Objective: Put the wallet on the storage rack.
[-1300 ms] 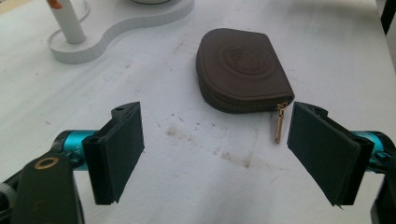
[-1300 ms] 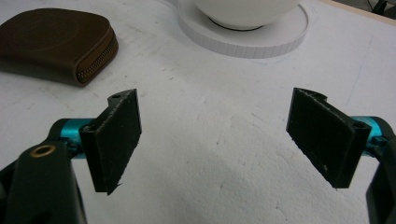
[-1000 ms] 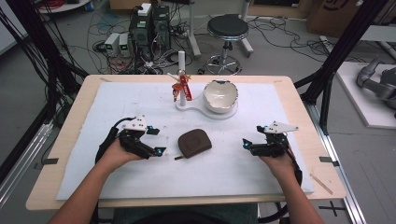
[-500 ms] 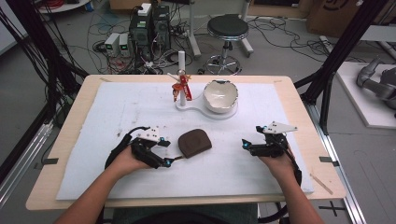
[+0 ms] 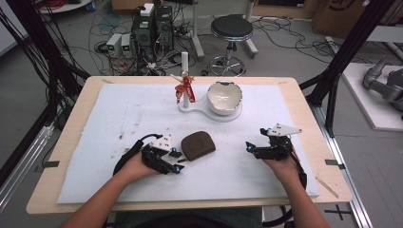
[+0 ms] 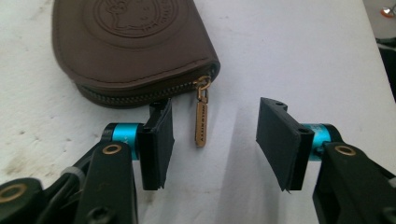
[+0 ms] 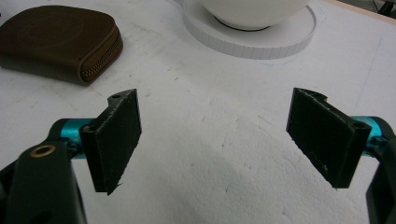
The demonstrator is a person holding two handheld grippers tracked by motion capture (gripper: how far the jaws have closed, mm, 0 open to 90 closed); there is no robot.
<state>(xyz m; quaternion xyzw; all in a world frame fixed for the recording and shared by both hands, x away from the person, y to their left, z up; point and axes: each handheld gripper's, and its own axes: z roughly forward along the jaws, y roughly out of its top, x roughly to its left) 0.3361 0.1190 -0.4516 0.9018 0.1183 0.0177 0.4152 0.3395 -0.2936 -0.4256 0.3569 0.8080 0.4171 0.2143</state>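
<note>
**Left gripper closes in on the pouch's zipper pull**

From the high view, the left gripper (image 5: 177, 160) has travelled rightward and a little down since a second ago, from a spot well left of the brown leather pouch (image 5: 198, 145) to just beside its near left corner. The pouch itself has not shifted on the white mat (image 5: 95, 133); it lies between the two hands, nearer the left one. The right gripper (image 5: 251, 147) has kept its place at the right, well apart from the pouch. Behind, a white bowl (image 5: 224, 97) rests on its white stand (image 5: 214, 115), with a small red figure (image 5: 184, 89) on the stand's left end. The left forearm comes in slanted from the bottom edge, wrist low, gripper angled toward the pouch; the right hand rests level, pointing inward.

Along the left gripper view, the jaws have just been narrowing and now stand partly closed, with the brass zipper pull (image 6: 201, 117) lying on the mat between them. Neither pad presses on it yet: the left pad (image 6: 158, 140) sits close beside the tab, near the pouch's zipped edge, though whether it brushes that edge is hard to say from this angle; the other pad is farther off. By my reading, this means the approach is over and the pinch on the pull is under way, likely to unzip the pouch.

Along the right gripper view, the jaws stand wide apart over bare mat, grasping nothing, with the pouch off at upper left.
</note>
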